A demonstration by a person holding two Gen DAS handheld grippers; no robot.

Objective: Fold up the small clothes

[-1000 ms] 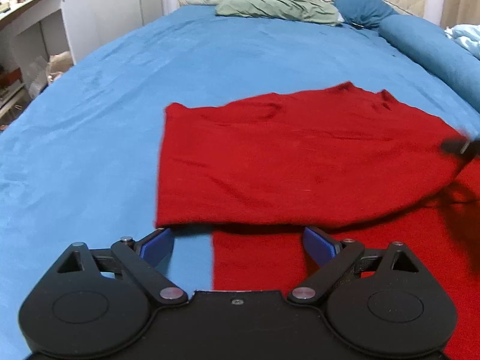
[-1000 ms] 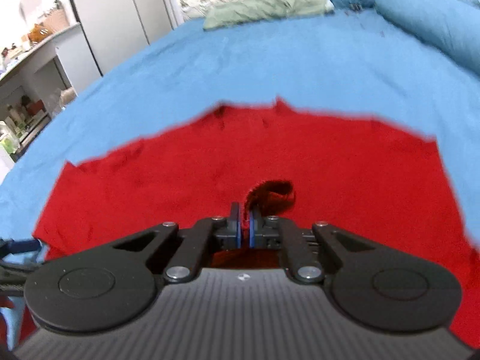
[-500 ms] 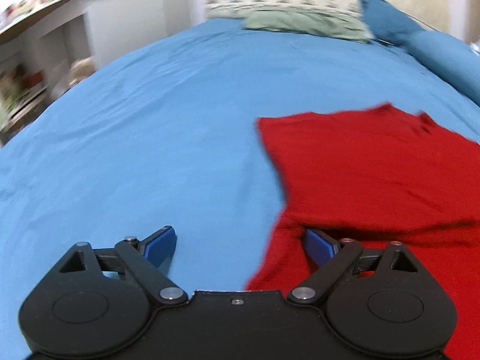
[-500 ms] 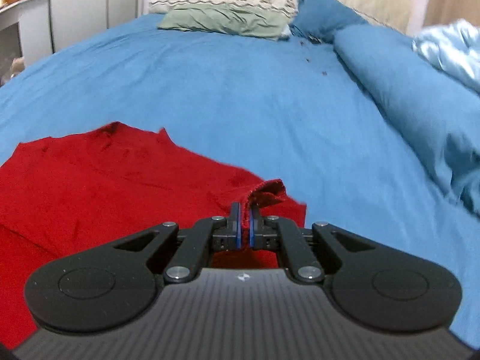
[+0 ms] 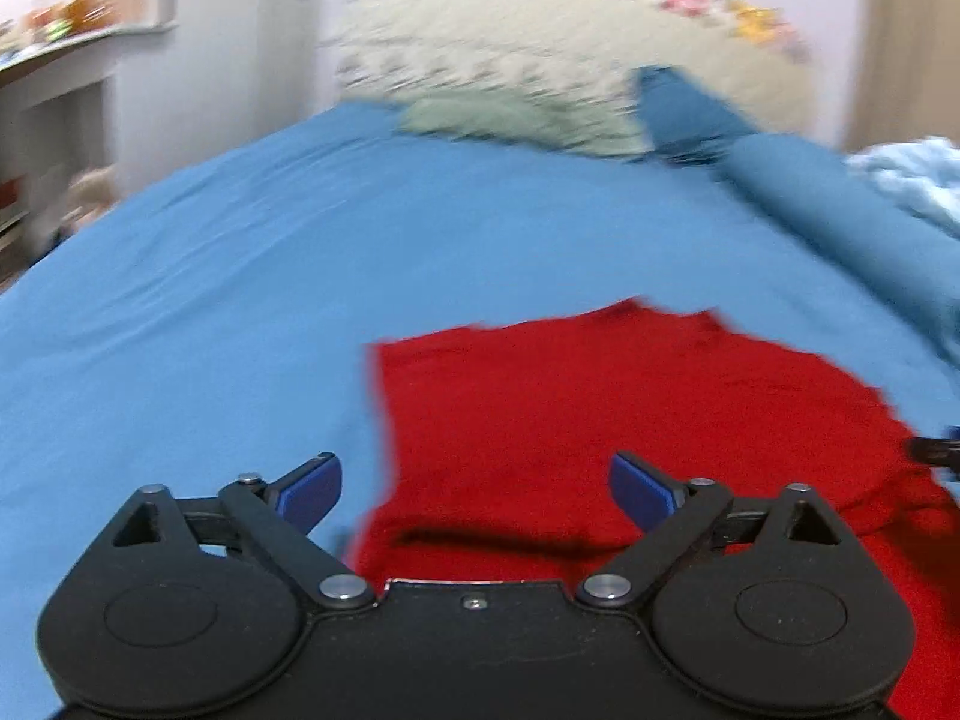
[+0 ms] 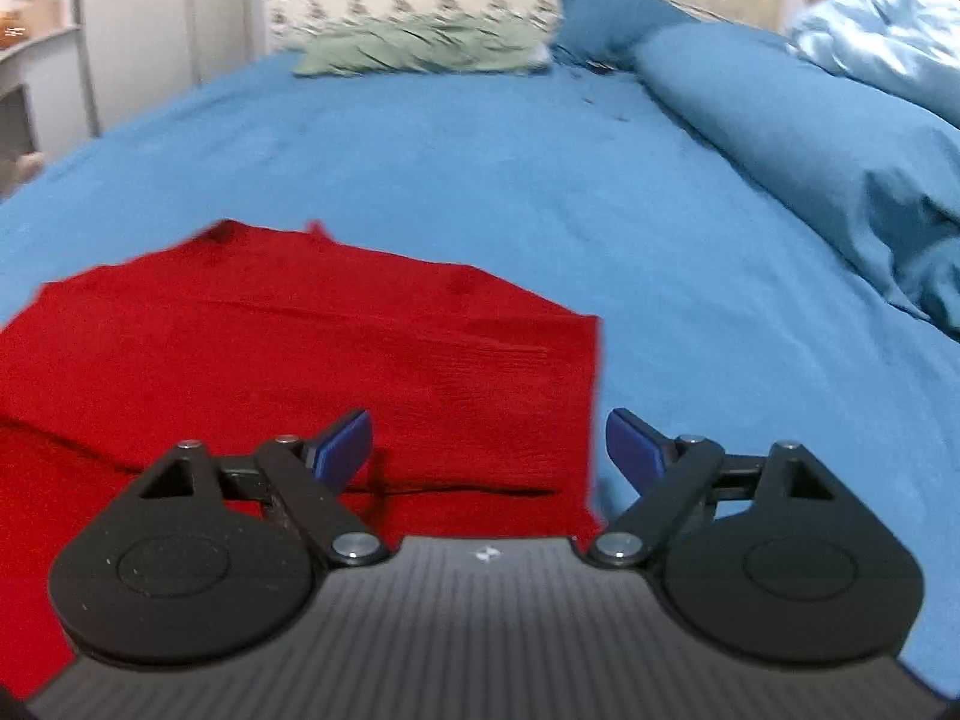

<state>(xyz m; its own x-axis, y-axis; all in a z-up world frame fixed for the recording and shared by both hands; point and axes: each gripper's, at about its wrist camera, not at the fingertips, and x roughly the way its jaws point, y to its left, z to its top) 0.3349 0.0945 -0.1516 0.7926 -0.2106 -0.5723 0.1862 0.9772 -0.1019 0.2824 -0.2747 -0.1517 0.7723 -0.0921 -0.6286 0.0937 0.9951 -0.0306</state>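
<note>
A red knit garment (image 5: 600,408) lies flat on the blue bed sheet (image 5: 210,312), with a folded layer on top whose near edge casts a dark line. My left gripper (image 5: 474,489) is open and empty above the garment's near left edge. In the right wrist view the garment (image 6: 300,360) fills the lower left, its right edge running between the fingers. My right gripper (image 6: 486,450) is open and empty above that edge. A bit of the right gripper (image 5: 936,450) shows at the far right of the left wrist view.
A green pillow (image 6: 420,48) and a dark blue pillow (image 6: 606,12) lie at the headboard. A rolled blue duvet (image 6: 810,138) and a light blue blanket (image 6: 888,24) run along the right side. Shelves and a cabinet (image 5: 72,96) stand to the left of the bed.
My right gripper has let go of the red garment's edge and opened; the cloth now lies flat. My left gripper, still open, has swung right over the garment's left edge.
</note>
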